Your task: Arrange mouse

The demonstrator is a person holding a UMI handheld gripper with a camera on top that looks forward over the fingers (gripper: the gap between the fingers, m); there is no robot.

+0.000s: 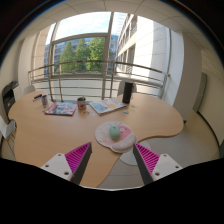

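A small pale green mouse lies on a round white pad near the front edge of a light wooden table. My gripper is open and empty. Its two fingers with magenta pads stand wide apart, a little short of the table's front edge. The mouse sits just ahead of the fingers, roughly centred between them, and apart from them.
Farther back on the table lie a magazine on the left, a small cup and another booklet. A dark upright object stands at the back. A chair stands at the left. A railing and windows are behind.
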